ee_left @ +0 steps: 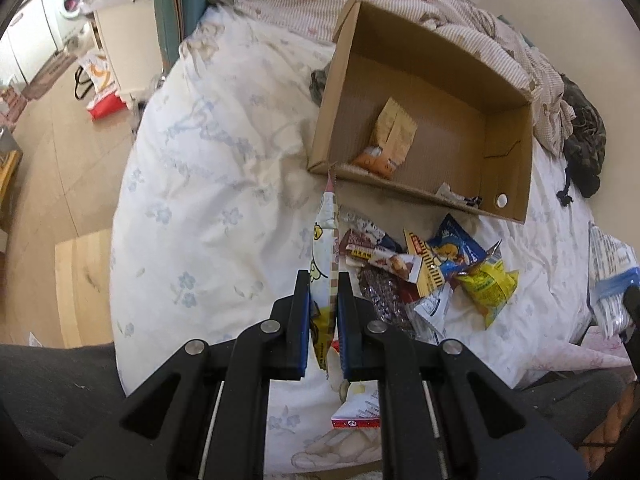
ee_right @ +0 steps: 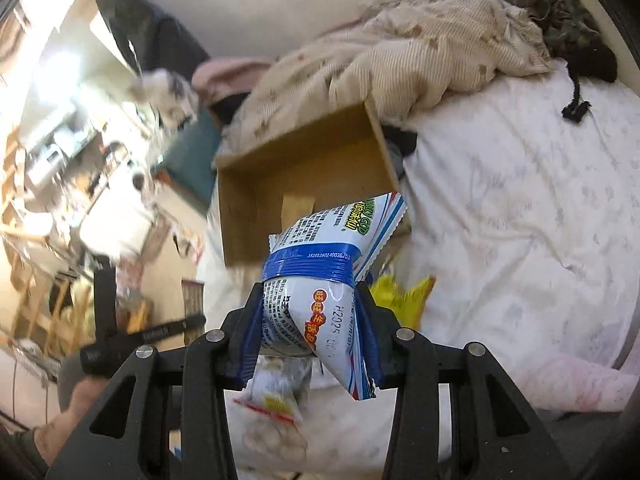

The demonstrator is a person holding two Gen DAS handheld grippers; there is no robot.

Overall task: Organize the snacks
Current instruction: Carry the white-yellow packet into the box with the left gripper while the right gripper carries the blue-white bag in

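On the bed, left gripper (ee_left: 324,280) pinches a white packet (ee_left: 325,248), right gripper (ee_right: 310,294) clamps a blue-banded bag (ee_right: 320,272), box (ee_left: 508,184) at 12 o'clock

Right view: room at left motion-blurred, unreadable. Blue-white packet (ee_right: 320,272) hides the box (ee_right: 256,184) floor. Left view: small wrapper (ee_left: 460,196) behind the box's (ee_left: 512,184) near wall, unidentifiable.

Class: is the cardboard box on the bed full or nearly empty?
Nearly empty. The cardboard box shows mostly bare floor, holding one orange snack packet and a small wrapper.
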